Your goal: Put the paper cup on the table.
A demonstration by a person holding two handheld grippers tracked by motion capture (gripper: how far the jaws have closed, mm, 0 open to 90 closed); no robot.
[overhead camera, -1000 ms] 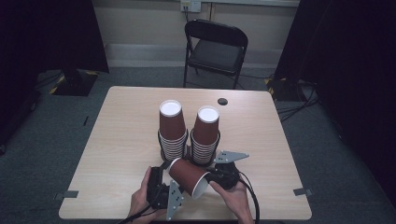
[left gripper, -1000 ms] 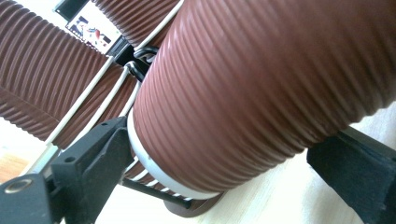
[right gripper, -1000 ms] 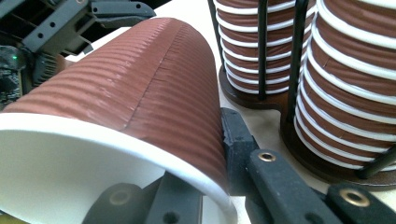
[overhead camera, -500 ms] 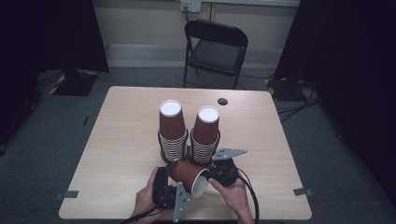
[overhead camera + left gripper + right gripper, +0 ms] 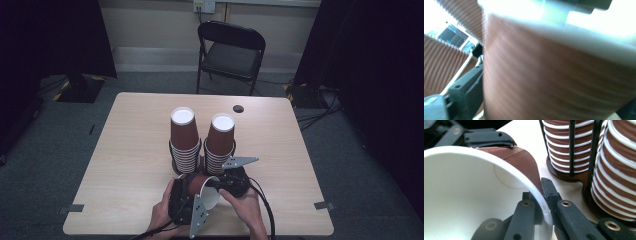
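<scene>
A brown paper cup (image 5: 196, 181) with a white inside lies tilted on its side near the table's front edge, mouth toward the lower right. My right gripper (image 5: 214, 187) is shut on its rim; in the right gripper view the fingers (image 5: 550, 192) pinch the white rim of the cup (image 5: 461, 195). My left gripper (image 5: 191, 189) straddles the cup's body and its jaws have just been opening. They stand wide, the cup (image 5: 549, 75) between them, and one jaw lies along its wall. Two tall stacks of cups (image 5: 184, 135) (image 5: 220, 140) stand just behind.
Each stack sits in a black wire holder on a round wooden base (image 5: 559, 171). A small dark disc (image 5: 238, 108) lies near the far edge of the table (image 5: 125, 150). Behind the table stands a folding chair (image 5: 230, 50). Both hands rest at the front edge.
The cup has tipped a little further onto its side, and the left gripper has shifted slightly to the right around it. The right gripper keeps its hold on the rim.
</scene>
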